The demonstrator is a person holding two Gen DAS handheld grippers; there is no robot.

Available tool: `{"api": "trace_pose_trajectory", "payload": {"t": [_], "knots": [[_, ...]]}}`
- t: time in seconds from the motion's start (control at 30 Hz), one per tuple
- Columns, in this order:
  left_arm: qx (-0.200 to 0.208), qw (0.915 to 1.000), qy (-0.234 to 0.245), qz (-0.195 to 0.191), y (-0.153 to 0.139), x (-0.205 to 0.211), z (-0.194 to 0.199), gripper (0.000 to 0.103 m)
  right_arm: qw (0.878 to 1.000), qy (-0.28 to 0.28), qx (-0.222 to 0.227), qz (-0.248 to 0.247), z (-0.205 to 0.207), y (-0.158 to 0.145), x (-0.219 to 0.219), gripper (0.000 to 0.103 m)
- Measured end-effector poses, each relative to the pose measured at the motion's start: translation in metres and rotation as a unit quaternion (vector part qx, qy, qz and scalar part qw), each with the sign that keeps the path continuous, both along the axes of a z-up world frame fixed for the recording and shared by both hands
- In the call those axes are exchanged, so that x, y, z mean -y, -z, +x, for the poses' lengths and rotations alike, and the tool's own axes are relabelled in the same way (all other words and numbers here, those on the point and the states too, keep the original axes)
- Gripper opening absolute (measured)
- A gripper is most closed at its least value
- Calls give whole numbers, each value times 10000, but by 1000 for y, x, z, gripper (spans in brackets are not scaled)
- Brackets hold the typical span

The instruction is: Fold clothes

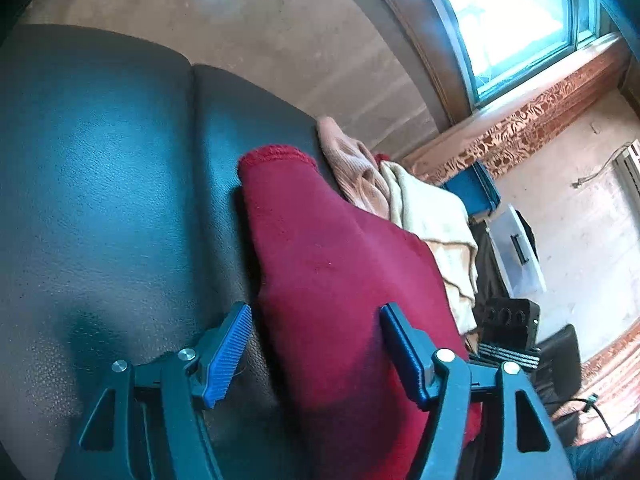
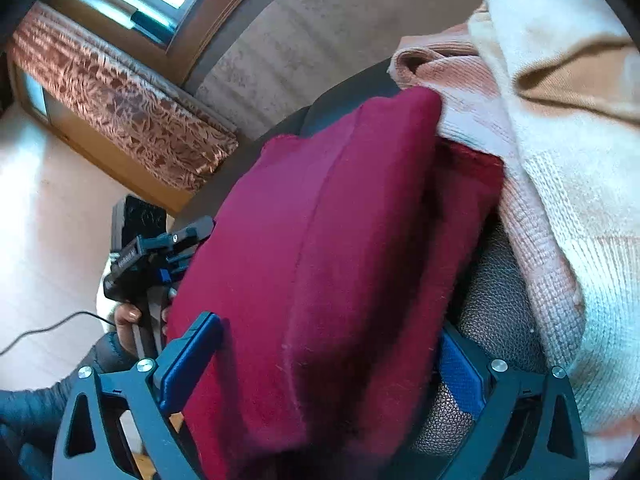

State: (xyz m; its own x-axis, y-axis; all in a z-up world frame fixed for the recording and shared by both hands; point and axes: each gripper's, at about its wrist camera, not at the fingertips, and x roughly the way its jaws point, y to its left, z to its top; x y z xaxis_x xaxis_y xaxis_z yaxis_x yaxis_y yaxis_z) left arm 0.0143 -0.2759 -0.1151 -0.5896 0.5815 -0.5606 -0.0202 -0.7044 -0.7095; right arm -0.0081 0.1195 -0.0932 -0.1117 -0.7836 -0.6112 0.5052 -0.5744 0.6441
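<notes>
On the dark sofa [image 1: 120, 184], the red garment [image 1: 328, 264] lies between my left hand-held gripper's [image 1: 316, 356] wide jaws; my right hand-held gripper [image 2: 328, 364] tilts downward, straddling it, also spread wide.

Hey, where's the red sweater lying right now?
The red sweater lies on the dark leather seat, in the middle of both wrist views, with the pink knit garment and cream knit piled beside it.

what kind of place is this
Probably a lived-in room at home, not a lab: a dark leather sofa seat stands against a bare plaster wall, a bright glass window sits above a patterned reddish ledge, and loose knit clothes are piled on the sofa.
</notes>
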Motion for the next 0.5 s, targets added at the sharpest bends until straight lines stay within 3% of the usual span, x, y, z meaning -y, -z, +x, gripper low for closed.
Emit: {"api": "trace_pose_trajectory", "payload": {"t": [0.1, 0.27, 0.5], "knots": [[119, 9992, 169, -333, -2, -1, -2, 71, 10000, 10, 74, -13, -2, -1, -2, 102], [238, 9988, 277, -338, -5, 11, 4, 71, 9996, -143, 190, -167, -2, -2, -8, 102], [160, 9988, 463, 31, 5, -8, -7, 73, 9994, -80, 229, -237, -1, -4, -1, 103]]}}
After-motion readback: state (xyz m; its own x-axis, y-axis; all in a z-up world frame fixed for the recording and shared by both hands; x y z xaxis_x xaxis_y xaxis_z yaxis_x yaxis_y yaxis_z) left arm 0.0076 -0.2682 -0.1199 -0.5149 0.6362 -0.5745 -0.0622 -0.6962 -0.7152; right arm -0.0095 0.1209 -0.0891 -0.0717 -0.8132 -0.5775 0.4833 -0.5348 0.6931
